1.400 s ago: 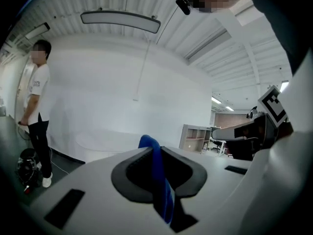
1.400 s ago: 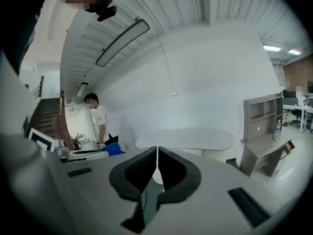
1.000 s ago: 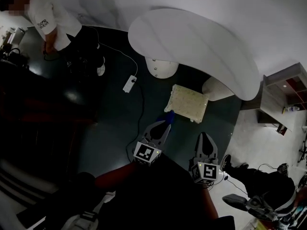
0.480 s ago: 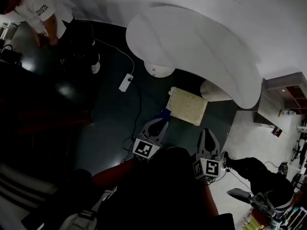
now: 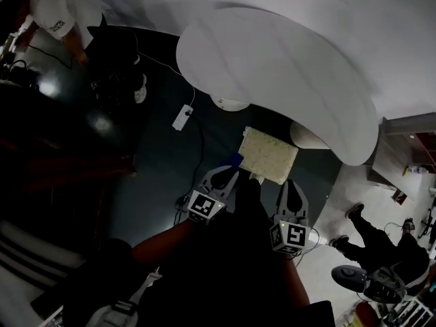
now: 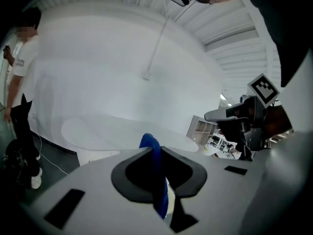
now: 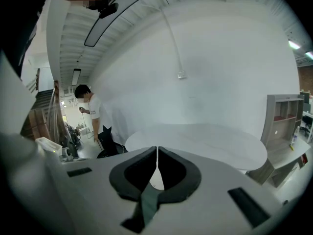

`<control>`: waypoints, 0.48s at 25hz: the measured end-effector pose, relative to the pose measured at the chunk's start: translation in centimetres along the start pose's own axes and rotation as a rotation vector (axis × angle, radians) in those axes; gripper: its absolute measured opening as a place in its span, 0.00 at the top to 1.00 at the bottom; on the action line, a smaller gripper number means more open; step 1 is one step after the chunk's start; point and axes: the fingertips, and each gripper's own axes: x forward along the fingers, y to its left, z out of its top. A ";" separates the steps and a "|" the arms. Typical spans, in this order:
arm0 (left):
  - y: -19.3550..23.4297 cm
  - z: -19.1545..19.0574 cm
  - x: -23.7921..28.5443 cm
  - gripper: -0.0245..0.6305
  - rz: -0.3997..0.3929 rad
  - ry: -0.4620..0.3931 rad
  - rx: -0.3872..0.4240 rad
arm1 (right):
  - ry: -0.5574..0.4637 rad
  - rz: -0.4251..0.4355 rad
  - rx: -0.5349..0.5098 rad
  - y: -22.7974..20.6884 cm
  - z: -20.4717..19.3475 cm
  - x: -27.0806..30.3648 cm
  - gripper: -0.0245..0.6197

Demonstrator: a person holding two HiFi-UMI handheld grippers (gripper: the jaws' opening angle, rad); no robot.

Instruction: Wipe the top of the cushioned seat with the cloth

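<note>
The cushioned seat [image 5: 268, 154] is a pale yellowish square pad low on the dark floor, just beyond both grippers. My left gripper [image 5: 230, 174] sits at its near left corner, shut on a blue cloth [image 5: 236, 159] that sticks out past the jaw tips. In the left gripper view the blue cloth [image 6: 154, 173] is pinched upright in my left gripper [image 6: 155, 151]. My right gripper [image 5: 291, 184] hovers near the seat's near right corner. In the right gripper view my right gripper [image 7: 157, 149] has its jaws pressed together with nothing between them.
A large white curved table [image 5: 272, 67] on round pedestals overhangs the far side of the seat. A power strip [image 5: 181, 118] with a cable lies on the floor to the left. One person [image 5: 58, 19] stands far left; another person's legs [image 5: 378, 240] are at right, near shelving [image 5: 409, 125].
Both grippers have moved forward toward the seat, which now lies closer to their tips. The left gripper still grips the blue cloth. The person at right has shifted.
</note>
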 end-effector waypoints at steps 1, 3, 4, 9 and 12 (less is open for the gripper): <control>0.0 -0.1 0.6 0.89 0.007 0.009 0.011 | -0.004 0.011 -0.002 -0.5 0.1 0.7 0.90; -0.3 -0.5 2.2 0.89 0.010 0.048 0.043 | -0.015 0.028 -0.003 -1.6 0.2 2.2 0.90; -0.4 -1.0 3.0 0.89 0.003 0.082 0.050 | -0.021 0.029 0.004 -2.2 0.1 2.9 0.90; 1.3 -3.6 7.2 0.89 0.050 0.157 0.032 | 0.013 0.037 0.027 -4.4 -3.2 8.3 0.90; 2.5 -5.4 10.2 0.89 0.098 0.170 0.113 | 0.024 0.106 0.011 -4.4 -5.4 11.3 0.90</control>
